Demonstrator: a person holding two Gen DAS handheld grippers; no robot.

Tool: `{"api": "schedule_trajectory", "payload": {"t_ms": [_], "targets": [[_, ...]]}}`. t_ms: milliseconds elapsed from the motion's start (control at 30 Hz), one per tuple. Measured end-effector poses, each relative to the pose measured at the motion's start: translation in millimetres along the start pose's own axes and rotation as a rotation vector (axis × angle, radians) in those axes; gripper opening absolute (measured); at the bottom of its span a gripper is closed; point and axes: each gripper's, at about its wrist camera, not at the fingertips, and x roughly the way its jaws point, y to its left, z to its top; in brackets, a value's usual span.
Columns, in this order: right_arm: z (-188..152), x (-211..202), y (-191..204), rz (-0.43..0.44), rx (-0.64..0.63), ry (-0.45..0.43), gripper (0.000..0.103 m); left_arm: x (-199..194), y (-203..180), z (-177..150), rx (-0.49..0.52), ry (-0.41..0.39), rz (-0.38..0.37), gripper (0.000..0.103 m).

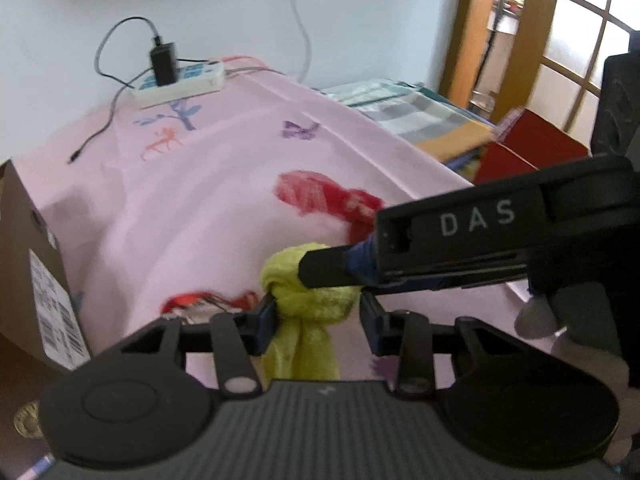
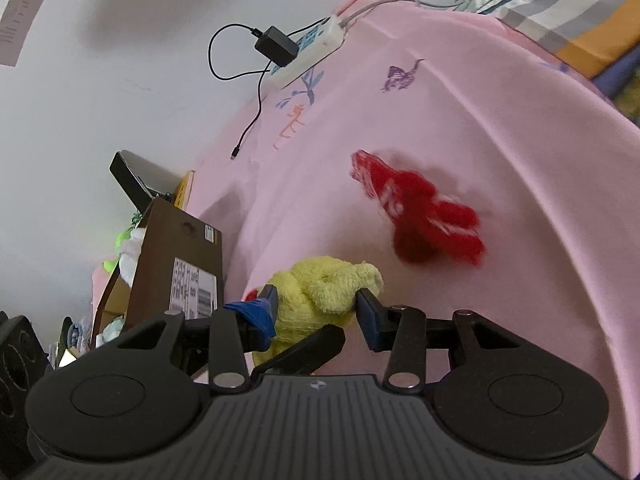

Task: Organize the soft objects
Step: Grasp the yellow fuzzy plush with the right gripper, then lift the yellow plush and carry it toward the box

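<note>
Between both grippers, at six o'clock on the pink sheet (image 1: 224, 184), lies the yellow towel (image 1: 308, 304): left gripper (image 1: 318, 322) clamps its upright neck, right gripper (image 2: 316, 314) clasps the bunched top.

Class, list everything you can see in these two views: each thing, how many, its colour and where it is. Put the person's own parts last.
yellow cloth: one, between both tongs
red cloth: one, on the sheet beyond the yellow cloth
sheet: one, pink, printed, covers the surface
power strip: one, white, far corner
charger: one, black, plugged into the strip
box: one, brown, left edge
left tongs: black, shut on the yellow cloth
right tongs: black, around the yellow cloth
</note>
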Motion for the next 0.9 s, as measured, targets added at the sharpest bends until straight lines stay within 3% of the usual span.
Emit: {"api": "schedule_trajectory", "payload": {"t_ms": [233,900], "targets": [[-17.3,-3.9,-5.5,-0.038,-0.003,0.053,0.028,2.2,-22.2,-19.8,0.051,0.081,-0.047,0.039],[-43.1,12.9,51.2,0.053,-0.133,0.126,0.029,-49.9,15.8,-50.0,-0.065,0.036,0.029,0.039]]}}
